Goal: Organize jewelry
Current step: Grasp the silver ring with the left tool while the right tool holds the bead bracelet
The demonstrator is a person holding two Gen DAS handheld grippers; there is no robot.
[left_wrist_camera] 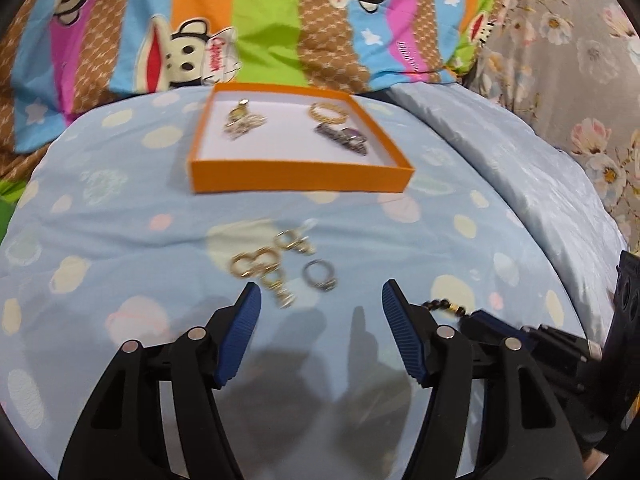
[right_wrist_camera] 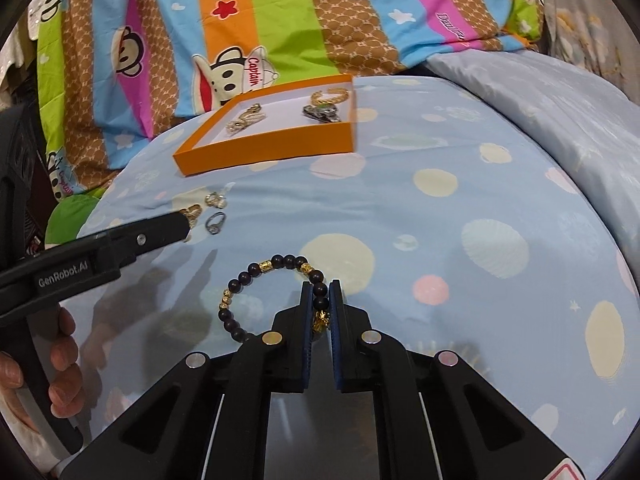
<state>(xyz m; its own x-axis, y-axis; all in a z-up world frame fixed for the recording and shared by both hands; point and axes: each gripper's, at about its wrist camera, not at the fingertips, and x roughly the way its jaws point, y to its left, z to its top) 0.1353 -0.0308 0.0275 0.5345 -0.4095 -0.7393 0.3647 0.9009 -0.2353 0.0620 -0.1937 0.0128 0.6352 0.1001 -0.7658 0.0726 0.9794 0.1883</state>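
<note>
The right gripper (right_wrist_camera: 321, 304) has its blue pads pressed nearly together on the beaded bracelet (right_wrist_camera: 276, 276), pinching it at one side where dark beads and a small gold charm sit between the jaws; the rest of the loop (dark round beads with a few gold spacers) lies on the pale blue spotted bedspread (right_wrist_camera: 460, 208) to the left of the fingers. The left gripper (left_wrist_camera: 320, 300) stands with its jaws well apart and nothing between them; its fingertips (left_wrist_camera: 250, 294) hover just short of a small cluster of loose pieces on the cloth; a gold ring pair (left_wrist_camera: 254, 263), a silver ring (left_wrist_camera: 319, 275) and another small gold piece (left_wrist_camera: 294, 240), all slightly blurred.

The right wrist view shows what the left does not; the whole bracelet loop, and a person's hand (right_wrist_camera: 60, 360) gripping the handle of the left gripper at the lower left edge. The left wrist view shows only a short run of the bracelet's beads at its right, beside the other tool's black body; it gives the clearer look into the orange tray (left_wrist_camera: 300, 178).

That shallow tray lies farther back on the bedspread, well apart from both grippers; on its white floor rest a gold chain bracelet (left_wrist_camera: 326, 112), a dark watch-like piece (left_wrist_camera: 344, 140) and a gold-and-silver tangle (left_wrist_camera: 242, 120) at the left. Behind it lies a striped cartoon-monkey blanket (left_wrist_camera: 260, 20).
</note>
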